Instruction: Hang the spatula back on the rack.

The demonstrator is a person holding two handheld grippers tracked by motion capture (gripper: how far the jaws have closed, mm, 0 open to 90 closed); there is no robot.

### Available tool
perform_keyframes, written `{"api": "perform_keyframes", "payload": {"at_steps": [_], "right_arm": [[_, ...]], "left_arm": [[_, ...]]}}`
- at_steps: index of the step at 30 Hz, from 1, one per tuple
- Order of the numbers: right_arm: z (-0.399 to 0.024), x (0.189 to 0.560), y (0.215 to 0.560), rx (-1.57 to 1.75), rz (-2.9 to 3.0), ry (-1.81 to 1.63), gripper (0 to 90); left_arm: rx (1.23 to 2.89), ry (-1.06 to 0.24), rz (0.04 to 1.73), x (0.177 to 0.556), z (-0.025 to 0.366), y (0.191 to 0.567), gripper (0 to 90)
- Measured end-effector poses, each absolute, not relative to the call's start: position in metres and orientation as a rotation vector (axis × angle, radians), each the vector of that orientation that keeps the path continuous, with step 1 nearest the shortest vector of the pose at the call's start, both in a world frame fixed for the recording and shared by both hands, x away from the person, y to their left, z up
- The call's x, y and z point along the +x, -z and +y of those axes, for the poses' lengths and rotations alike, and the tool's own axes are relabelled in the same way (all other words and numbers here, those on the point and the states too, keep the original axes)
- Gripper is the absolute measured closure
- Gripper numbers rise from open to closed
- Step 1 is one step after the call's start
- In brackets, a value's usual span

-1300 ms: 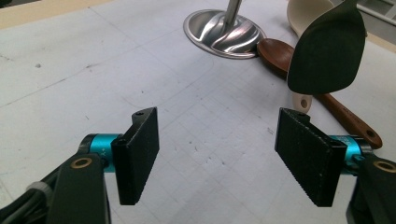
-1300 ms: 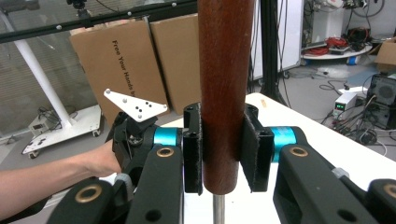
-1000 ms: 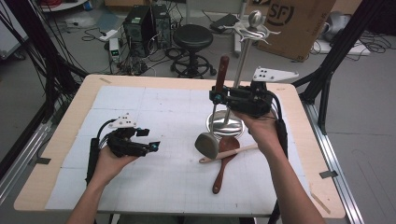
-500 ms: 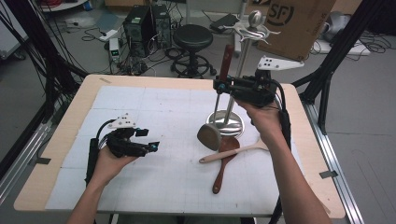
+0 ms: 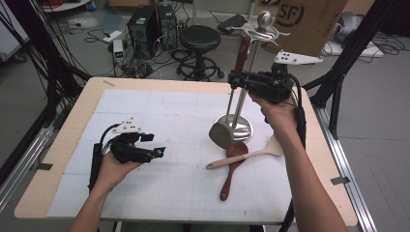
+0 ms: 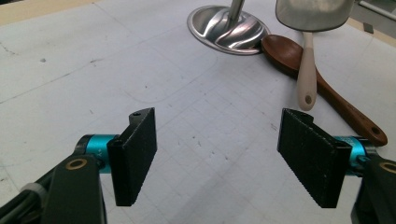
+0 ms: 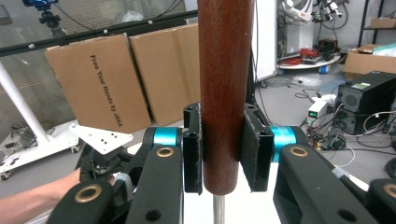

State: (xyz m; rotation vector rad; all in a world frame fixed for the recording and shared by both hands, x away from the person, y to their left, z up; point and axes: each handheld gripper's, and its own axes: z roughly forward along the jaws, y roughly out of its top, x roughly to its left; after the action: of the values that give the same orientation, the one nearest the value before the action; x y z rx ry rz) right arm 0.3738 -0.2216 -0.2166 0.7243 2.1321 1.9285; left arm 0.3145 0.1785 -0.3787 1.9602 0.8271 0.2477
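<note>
My right gripper (image 5: 235, 80) is shut on the dark red wooden handle (image 7: 224, 84) of a metal scoop, held upright in the air. The scoop's steel head (image 5: 221, 135) hangs down next to the base of a steel utensil stand (image 5: 244, 126). The stand's pole rises behind the handle to hooks and a ball top (image 5: 264, 19). My left gripper (image 5: 159, 152) rests low over the white mat at the left, open, with nothing between its pads (image 6: 135, 154). From there the stand base (image 6: 229, 30) and scoop head (image 6: 313, 14) lie ahead.
A brown wooden spoon (image 5: 231, 166) and a pale wooden spatula (image 5: 246, 155) lie crossed on the mat (image 5: 183, 121) in front of the stand. Cardboard boxes (image 7: 107, 79) stand behind the table, with a stool (image 5: 199, 38) and cables on the floor.
My right gripper has risen with the scoop, toward the stand's top, and the steel head has lifted higher beside the base. The left gripper has stayed put.
</note>
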Motion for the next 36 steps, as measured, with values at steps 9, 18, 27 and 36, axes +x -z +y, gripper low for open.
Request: {"api": "perform_keyframes", "payload": {"at_steps": [9,18,27,36], "right_arm": [[-0.225,0.379,0.216,0.751,2.114,-1.915,72.9],[-0.229,0.383,0.217,0.774,2.1,-1.905,72.9],[-0.232,0.388,0.219,0.796,2.087,-1.88,72.7],[-0.235,0.392,0.221,0.814,2.062,-1.858,71.9]], "left_arm": [[1.959,-0.245,0.825,0.314,0.179,0.379,29.0],[1.953,-0.244,0.827,0.314,0.178,0.379,29.0],[1.957,-0.245,0.824,0.314,0.179,0.379,29.0],[1.958,-0.24,0.826,0.314,0.178,0.379,29.0]]}}
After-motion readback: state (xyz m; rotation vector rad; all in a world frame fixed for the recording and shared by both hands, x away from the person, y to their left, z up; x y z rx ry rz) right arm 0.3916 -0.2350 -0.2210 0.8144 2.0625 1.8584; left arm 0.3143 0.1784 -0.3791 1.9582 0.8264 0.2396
